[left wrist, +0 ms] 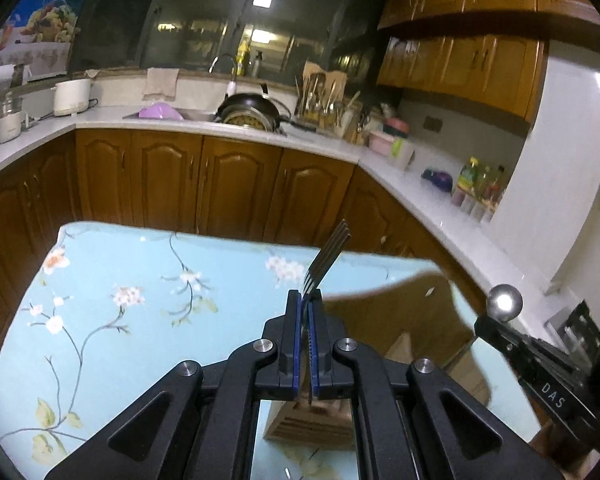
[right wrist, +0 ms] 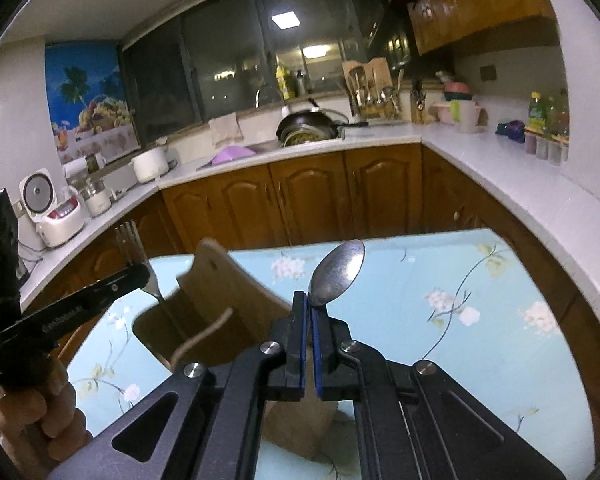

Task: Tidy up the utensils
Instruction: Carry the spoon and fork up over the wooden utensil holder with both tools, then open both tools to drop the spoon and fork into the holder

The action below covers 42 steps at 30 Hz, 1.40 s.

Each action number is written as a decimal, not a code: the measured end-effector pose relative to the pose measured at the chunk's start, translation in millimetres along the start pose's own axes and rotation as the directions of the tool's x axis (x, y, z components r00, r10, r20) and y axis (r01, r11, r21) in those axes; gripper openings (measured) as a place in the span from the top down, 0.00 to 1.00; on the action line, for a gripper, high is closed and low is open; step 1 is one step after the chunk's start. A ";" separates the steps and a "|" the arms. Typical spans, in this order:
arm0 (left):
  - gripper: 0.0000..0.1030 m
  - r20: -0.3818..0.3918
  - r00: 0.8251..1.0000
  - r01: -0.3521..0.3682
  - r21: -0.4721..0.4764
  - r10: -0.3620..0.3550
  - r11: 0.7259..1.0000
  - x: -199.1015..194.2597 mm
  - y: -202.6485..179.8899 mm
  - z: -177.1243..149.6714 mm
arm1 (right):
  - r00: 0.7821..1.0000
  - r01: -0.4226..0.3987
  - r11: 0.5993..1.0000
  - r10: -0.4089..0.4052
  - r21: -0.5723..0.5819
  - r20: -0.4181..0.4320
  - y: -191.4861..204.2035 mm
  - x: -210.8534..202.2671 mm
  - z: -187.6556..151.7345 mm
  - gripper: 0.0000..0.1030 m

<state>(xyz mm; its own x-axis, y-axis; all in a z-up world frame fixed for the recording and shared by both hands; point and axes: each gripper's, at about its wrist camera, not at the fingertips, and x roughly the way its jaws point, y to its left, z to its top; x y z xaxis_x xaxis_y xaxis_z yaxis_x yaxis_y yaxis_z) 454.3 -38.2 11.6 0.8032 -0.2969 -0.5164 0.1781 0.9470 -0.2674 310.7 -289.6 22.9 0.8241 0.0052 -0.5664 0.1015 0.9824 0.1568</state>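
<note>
Gripping a fork (left wrist: pixel 327 264) near its neck, the left gripper (left wrist: pixel 308 300) has its fingers (left wrist: pixel 293 320) pressed narrow on the metal, tines pointing up and away over the floral blue table (left wrist: pixel 140 280). Just below and to the right stands a wooden knife block (left wrist: pixel 312 420), with a wooden cutting board (right wrist: pixel 216 280) beside it. Farther right, the right gripper (right wrist: pixel 310 304) pinches a spoon (right wrist: pixel 338 272), bowl raised above the table.
</note>
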 end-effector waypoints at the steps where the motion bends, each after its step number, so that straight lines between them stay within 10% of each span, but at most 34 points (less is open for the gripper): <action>1: 0.98 -0.008 1.000 0.007 0.006 -0.007 1.000 1.2 -1.0 0.6 | 1.000 0.005 1.000 -0.005 -0.005 0.010 0.4 -0.5 -1.8 0.98; 14: 0.96 -0.022 1.000 -0.019 0.062 0.020 0.998 -6.3 -18.6 11.3 | 1.000 -0.014 1.000 0.014 0.019 -0.003 -0.6 0.1 2.6 0.93; 25: 0.34 -0.005 1.000 -0.010 -0.002 0.010 1.000 -58.4 0.3 -16.3 | 0.998 -0.058 0.992 0.057 0.115 0.021 -11.1 -33.1 -3.6 0.41; 31: 0.28 0.000 0.999 -0.052 -0.015 0.052 0.999 -107.5 16.3 -47.2 | 0.996 -0.088 0.984 0.085 0.153 0.029 -16.2 -68.7 -29.8 0.21; 42: 0.25 -0.097 0.990 -0.110 -0.076 0.103 0.991 -175.1 32.8 -101.1 | 0.998 -0.052 0.977 0.056 0.207 -0.011 -13.4 -124.5 -95.0 0.21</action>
<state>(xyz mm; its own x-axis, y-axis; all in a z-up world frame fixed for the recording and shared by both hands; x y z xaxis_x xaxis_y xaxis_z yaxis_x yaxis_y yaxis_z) 262.0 32.4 11.0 0.7585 -0.2085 -0.6174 0.0446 0.9618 -0.2700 153.7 -285.7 14.4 0.8220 0.0622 -0.5660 0.1715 0.9208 0.3503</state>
